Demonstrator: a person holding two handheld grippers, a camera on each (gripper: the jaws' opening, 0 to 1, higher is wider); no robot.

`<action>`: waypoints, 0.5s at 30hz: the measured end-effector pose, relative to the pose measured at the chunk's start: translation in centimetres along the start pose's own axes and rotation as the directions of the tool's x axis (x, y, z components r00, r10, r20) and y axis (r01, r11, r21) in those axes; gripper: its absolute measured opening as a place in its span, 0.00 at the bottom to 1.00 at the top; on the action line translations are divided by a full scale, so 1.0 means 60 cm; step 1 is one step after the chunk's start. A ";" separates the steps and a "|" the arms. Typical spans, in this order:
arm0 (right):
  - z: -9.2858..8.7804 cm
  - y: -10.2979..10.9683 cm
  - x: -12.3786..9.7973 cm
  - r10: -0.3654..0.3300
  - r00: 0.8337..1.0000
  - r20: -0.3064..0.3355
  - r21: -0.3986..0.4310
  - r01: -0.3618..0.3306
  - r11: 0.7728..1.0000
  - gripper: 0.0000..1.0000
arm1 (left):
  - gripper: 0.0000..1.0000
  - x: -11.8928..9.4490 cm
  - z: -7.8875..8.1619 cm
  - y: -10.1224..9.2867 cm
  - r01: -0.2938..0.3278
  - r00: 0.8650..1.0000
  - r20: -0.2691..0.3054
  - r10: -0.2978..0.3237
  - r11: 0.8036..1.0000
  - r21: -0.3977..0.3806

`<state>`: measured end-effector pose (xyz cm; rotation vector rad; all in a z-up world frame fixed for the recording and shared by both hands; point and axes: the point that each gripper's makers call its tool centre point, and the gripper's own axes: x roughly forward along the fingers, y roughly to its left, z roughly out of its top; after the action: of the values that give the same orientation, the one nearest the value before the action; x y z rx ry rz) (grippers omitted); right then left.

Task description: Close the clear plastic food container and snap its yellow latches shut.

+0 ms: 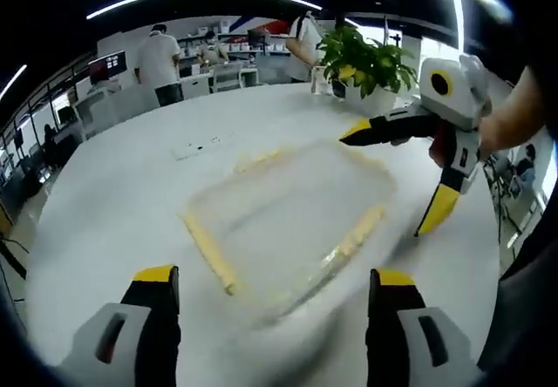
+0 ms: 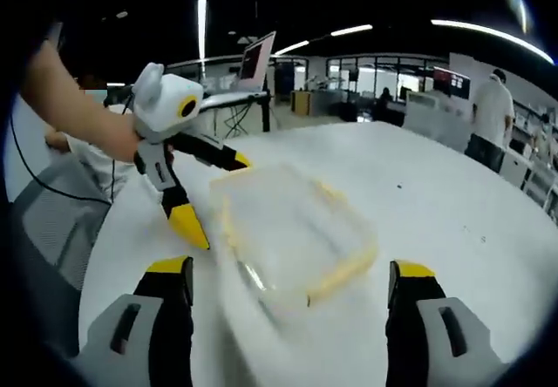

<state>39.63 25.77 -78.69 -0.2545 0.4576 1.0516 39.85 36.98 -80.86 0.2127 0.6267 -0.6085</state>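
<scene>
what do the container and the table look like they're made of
Container: seemingly clear plastic, since the table shows through its body, with opaque yellow latches along the edges; motion blur hides finer detail. Table: smooth white top with a soft sheen, possibly laminate.

Bare white tabletop (image 1: pixel 131 195) surrounds the clear plastic food container (image 1: pixel 288 221) on every side. A potted plant (image 1: pixel 366 69) stands near the far edge. The right gripper (image 1: pixel 401 173), jaws spread, hovers beside the container.

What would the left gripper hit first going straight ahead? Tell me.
Most likely the clear plastic container, which lies on the white table directly ahead of the open left gripper. The picture is blurred, so depth is uncertain.
</scene>
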 end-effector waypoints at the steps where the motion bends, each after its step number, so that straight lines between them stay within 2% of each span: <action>1: 0.001 0.001 -0.001 -0.009 1.000 0.019 -0.008 0.009 1.000 0.94 | 0.88 -0.001 -0.006 -0.004 -0.001 1.000 0.002 0.001 1.000 -0.010; 5: -0.004 -0.001 -0.001 -0.050 0.998 0.049 0.024 0.049 0.999 0.99 | 0.92 0.000 -0.019 -0.010 -0.015 1.000 -0.006 0.015 1.000 -0.020; 7: -0.007 0.005 0.002 -0.056 0.996 0.065 0.056 0.053 0.997 1.00 | 0.94 0.000 -0.017 -0.009 -0.026 1.000 0.010 0.026 0.999 -0.031; 9: -0.013 0.009 0.007 -0.062 0.996 0.059 0.066 0.058 0.996 1.00 | 0.98 -0.002 0.004 -0.011 -0.027 0.995 0.090 0.034 0.997 -0.076; 10: -0.013 0.011 0.008 -0.061 0.996 0.060 0.070 0.057 0.996 1.00 | 0.99 -0.003 0.006 -0.012 -0.023 0.995 0.096 0.031 0.997 -0.079; 12: -0.011 0.016 0.009 -0.058 0.996 0.071 0.081 0.052 0.995 1.00 | 0.98 -0.003 -0.012 -0.012 -0.025 0.999 0.035 0.027 0.998 -0.059; 14: -0.013 0.020 0.011 -0.054 0.996 0.066 0.081 0.049 0.995 1.00 | 0.98 -0.001 -0.010 -0.013 -0.021 0.999 0.048 0.024 0.998 -0.059; 15: -0.013 0.024 0.010 -0.053 0.997 0.062 0.079 0.048 0.996 1.00 | 0.99 -0.001 -0.015 -0.013 -0.021 0.999 0.034 0.023 0.998 -0.061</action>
<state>38.42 26.60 -79.67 -0.1624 0.4308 0.9872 38.92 36.71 -81.53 0.1516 0.6081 -0.5695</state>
